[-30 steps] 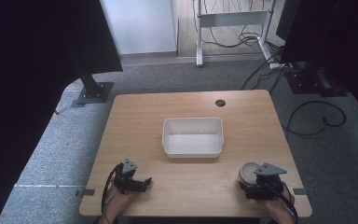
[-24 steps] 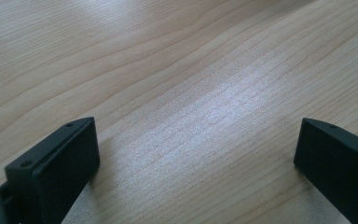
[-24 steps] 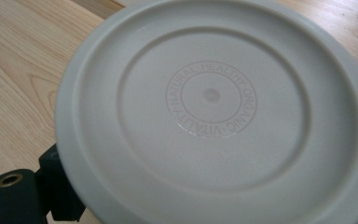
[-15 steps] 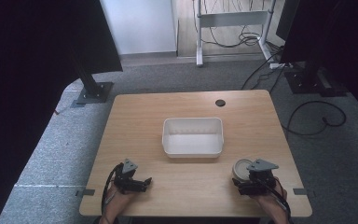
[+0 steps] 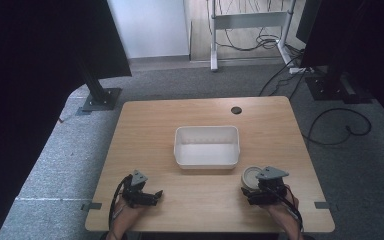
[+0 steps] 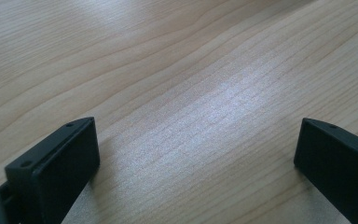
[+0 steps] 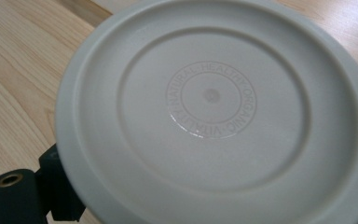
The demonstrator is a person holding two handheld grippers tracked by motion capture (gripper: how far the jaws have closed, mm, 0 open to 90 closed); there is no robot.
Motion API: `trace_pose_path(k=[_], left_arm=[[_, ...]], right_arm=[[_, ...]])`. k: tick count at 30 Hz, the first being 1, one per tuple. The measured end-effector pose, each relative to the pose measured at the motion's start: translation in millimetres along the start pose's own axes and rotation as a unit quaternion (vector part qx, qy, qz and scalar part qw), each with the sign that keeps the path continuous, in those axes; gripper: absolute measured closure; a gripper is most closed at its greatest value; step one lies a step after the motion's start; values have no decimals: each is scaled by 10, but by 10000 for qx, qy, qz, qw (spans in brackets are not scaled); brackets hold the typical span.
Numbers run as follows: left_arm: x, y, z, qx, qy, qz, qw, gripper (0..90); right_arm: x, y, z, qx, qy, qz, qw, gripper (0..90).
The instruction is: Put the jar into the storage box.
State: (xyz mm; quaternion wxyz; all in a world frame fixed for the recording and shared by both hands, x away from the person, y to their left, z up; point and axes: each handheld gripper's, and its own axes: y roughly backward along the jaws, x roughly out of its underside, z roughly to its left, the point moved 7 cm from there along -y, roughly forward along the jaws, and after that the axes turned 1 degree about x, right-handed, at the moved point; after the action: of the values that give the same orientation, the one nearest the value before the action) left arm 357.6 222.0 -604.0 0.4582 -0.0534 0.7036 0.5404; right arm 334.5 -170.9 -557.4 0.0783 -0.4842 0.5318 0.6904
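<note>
A round off-white dish, bottom up with a ring of embossed lettering on its base, sits close over my right gripper's jaws. One black finger pokes out under its left rim. From above, the dish is at the table's front right with my right gripper shut on it. My left gripper rests at the front left, open, with bare wood between its jaws. A white rectangular bin stands empty at the table's middle.
The wooden table has a dark cable hole near its far edge. Black stands and cables sit on the grey carpet around it. A hand and forearm come in behind each gripper at the front edge.
My right gripper has shifted a little to the left and away from the front edge, carrying the dish with it. The left gripper has stayed put.
</note>
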Motion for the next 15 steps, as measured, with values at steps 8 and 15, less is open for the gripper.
trace_pose_path(k=[8, 15], left_arm=[[0, 0, 1, 3, -6, 1, 10000, 0], [0, 0, 1, 4, -6, 1, 10000, 0]], right_arm=[[-101, -76, 51, -54, 54, -59, 10000, 94], [-192, -148, 119, -109, 144, -98, 9998, 94]])
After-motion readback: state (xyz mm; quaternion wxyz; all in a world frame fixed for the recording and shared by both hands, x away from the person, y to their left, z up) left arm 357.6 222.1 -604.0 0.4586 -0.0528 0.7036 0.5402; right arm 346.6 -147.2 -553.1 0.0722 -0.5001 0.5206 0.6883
